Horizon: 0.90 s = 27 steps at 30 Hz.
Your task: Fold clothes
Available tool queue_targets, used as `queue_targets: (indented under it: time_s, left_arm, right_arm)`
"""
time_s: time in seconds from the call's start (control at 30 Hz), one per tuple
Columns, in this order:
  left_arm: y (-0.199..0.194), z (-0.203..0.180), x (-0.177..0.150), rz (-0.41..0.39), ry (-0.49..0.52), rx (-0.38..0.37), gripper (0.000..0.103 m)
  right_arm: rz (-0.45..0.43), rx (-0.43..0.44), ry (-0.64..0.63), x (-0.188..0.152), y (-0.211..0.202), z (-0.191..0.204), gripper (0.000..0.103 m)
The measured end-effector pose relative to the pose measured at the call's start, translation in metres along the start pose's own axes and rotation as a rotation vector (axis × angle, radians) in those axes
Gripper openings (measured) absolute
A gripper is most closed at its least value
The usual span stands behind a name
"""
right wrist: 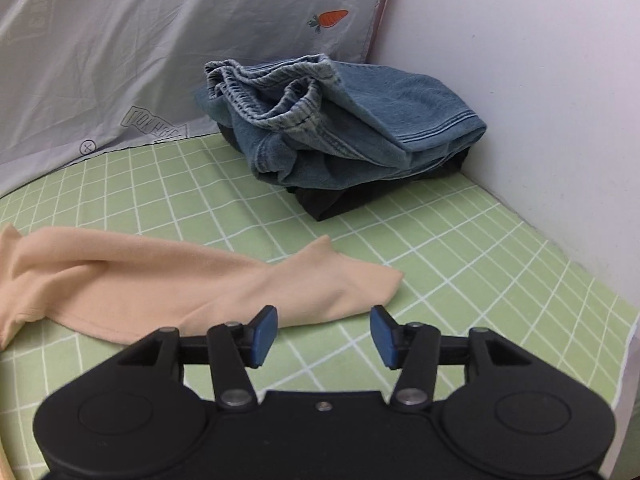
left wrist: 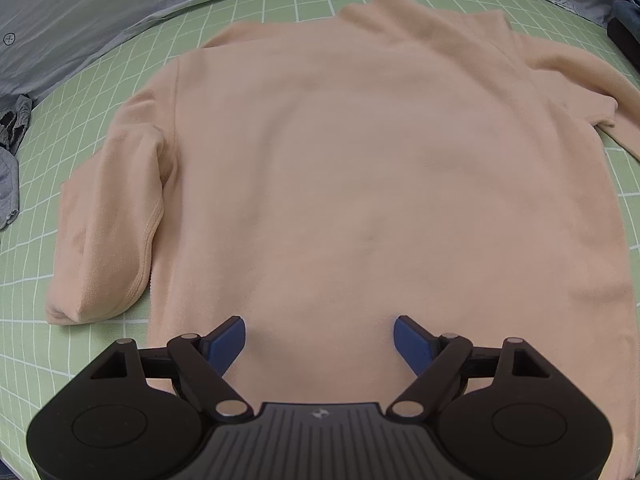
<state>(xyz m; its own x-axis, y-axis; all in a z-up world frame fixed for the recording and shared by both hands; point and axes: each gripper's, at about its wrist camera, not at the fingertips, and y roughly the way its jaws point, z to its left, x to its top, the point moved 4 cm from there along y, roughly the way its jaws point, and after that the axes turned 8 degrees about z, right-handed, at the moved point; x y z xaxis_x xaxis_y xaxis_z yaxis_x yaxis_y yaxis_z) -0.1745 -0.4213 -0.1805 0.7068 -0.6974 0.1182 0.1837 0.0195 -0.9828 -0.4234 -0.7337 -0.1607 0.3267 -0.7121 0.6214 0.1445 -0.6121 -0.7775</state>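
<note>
A peach fleece sweater (left wrist: 360,168) lies flat on the green checked bed sheet (left wrist: 48,280), collar at the far side. Its left sleeve (left wrist: 100,240) is folded down along the body. My left gripper (left wrist: 319,340) hovers over the near hem, jaws wide open, nothing between the blue pads (left wrist: 228,340). In the right wrist view the sweater's other sleeve (right wrist: 180,280) stretches across the sheet (right wrist: 480,280), cuff pointing right. My right gripper (right wrist: 323,334) stands open just short of that cuff; the pads (right wrist: 264,332) hold nothing.
A heap of blue jeans (right wrist: 340,120) on a dark garment (right wrist: 340,204) sits in the corner by the white wall (right wrist: 520,80). A grey printed pillowcase (right wrist: 160,40) lines the far side. Grey clothing (left wrist: 10,160) lies at the left edge.
</note>
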Motion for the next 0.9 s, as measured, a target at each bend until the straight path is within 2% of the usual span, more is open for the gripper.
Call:
queue_targets:
  time_s: [0.07,0.13,0.23,0.3,0.33,0.37,0.4,0.43,0.53,0.6,0.67,0.7,0.8,0.9]
  left_arm:
    - [0.000,0.001,0.000,0.000,-0.002,0.000,0.082]
    - [0.000,0.003,0.001,0.000,-0.006,0.000,0.082]
    - [0.004,0.007,0.005,0.001,-0.015,-0.002,0.083]
    - [0.006,0.007,0.006,0.004,-0.024,-0.004,0.084]
    - [0.007,0.007,0.006,0.006,-0.028,-0.004,0.086]
    - [0.007,0.008,0.007,0.008,-0.033,-0.005,0.087]
    - [0.008,0.008,0.007,0.009,-0.037,-0.005,0.088]
    - [0.008,0.009,0.008,0.011,-0.039,-0.006,0.089]
    - [0.010,0.010,0.010,0.014,-0.039,-0.010,0.089]
    - [0.011,0.010,0.011,0.013,-0.039,-0.011,0.089]
    - [0.011,0.010,0.011,0.012,-0.039,-0.011,0.090]
    - [0.011,0.010,0.012,0.012,-0.037,-0.011,0.090]
    - [0.012,0.010,0.013,0.010,-0.031,-0.008,0.090]
    - [0.012,0.009,0.013,0.006,-0.030,-0.002,0.090]
  right_arm:
    - [0.005,0.030,0.010,0.006,0.008,0.014,0.061]
    - [0.018,0.041,0.057,0.013,0.018,0.019,0.063]
    - [0.074,-0.013,0.114,0.019,0.035,0.017,0.062]
    - [0.106,-0.036,0.140,0.018,0.042,0.013,0.056]
    - [0.108,-0.031,0.144,0.018,0.042,0.011,0.041]
    - [0.100,-0.023,0.143,0.017,0.040,0.008,0.020]
    - [0.078,-0.016,0.142,0.016,0.036,0.003,0.013]
    - [0.036,-0.018,0.152,0.016,0.028,-0.003,0.011]
    - [-0.103,-0.053,0.169,0.014,-0.003,-0.022,0.010]
    - [-0.115,-0.084,0.184,0.005,-0.012,-0.034,0.013]
    - [-0.046,-0.115,0.213,-0.010,-0.006,-0.045,0.035]
    - [0.004,-0.133,0.232,-0.018,-0.001,-0.051,0.037]
    - [0.084,-0.115,0.363,-0.035,0.007,-0.071,0.037]
    - [0.095,-0.121,0.401,-0.038,0.008,-0.079,0.034]
